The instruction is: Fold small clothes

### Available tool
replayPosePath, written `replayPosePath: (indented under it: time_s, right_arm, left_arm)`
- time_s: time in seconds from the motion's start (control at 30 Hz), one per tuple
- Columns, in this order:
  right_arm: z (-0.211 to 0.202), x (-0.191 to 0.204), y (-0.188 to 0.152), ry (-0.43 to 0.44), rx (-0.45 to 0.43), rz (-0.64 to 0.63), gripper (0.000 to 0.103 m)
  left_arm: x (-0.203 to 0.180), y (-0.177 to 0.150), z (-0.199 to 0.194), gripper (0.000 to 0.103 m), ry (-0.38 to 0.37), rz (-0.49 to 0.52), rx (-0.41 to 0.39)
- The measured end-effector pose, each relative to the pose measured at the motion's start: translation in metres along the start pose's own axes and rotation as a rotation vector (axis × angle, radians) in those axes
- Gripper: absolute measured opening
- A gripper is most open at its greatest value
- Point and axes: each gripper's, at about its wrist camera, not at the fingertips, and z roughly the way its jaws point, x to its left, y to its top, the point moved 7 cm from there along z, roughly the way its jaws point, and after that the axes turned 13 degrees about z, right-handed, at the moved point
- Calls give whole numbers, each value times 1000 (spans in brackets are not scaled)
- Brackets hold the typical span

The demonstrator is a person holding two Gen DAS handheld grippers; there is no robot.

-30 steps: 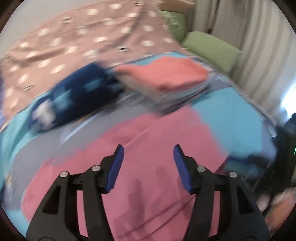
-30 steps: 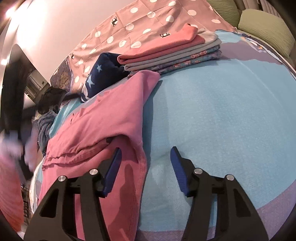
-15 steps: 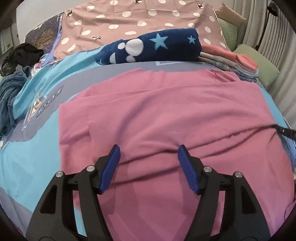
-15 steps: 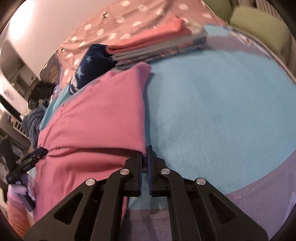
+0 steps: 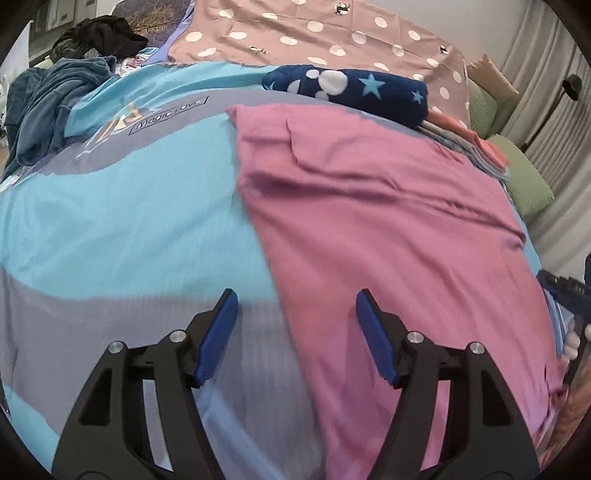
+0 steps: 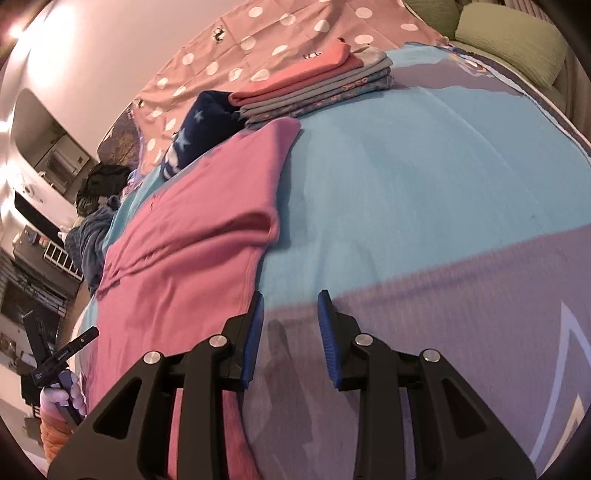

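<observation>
A pink garment [image 5: 388, 229] lies spread on the blue and grey bed cover [image 5: 129, 206]. My left gripper [image 5: 293, 314] is open and empty, its fingers astride the garment's left edge, just above it. In the right wrist view the same garment [image 6: 192, 258] lies at the left with a raised crease across it. My right gripper [image 6: 290, 314] is open and empty, just off the garment's right edge, over the cover [image 6: 424, 177].
A navy star blanket [image 5: 351, 88] and a stack of folded clothes [image 6: 317, 88] lie at the far side. A dotted pink sheet [image 5: 314, 33] lies behind them. Dark blue clothes [image 5: 40, 107] are heaped at the left. Green cushions [image 5: 524, 177] sit at the right.
My right gripper was shut on the garment's edge and has opened and let go. My left gripper has shifted left, from over the garment's middle to its left edge.
</observation>
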Motion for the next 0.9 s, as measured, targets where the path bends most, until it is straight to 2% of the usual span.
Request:
replayPosePath:
  time_s: [0.13, 0.33, 0.47, 0.63, 0.77, 0.9]
  right_arm:
    - [-13, 4, -18, 0, 5, -35, 31]
    - [-37, 15, -52, 22, 17, -118, 31]
    - [-55, 27, -86, 87, 59, -203, 31]
    - [-68, 33, -124, 116, 116, -314, 32]
    - [-71, 32, -153, 76, 171, -418, 38]
    - [-83, 30, -163, 49, 138, -491, 38]
  left_arm:
    - [-7, -19, -15, 68, -16, 10, 13]
    - [-29, -55, -42, 68, -112, -5, 11]
    - [-44, -77, -58, 68, -131, 15, 9]
    - [-56, -103, -76, 68, -120, 38, -2]
    - [-65, -122, -90, 68, -110, 55, -2]
    - [-72, -139, -105, 68, -94, 74, 5]
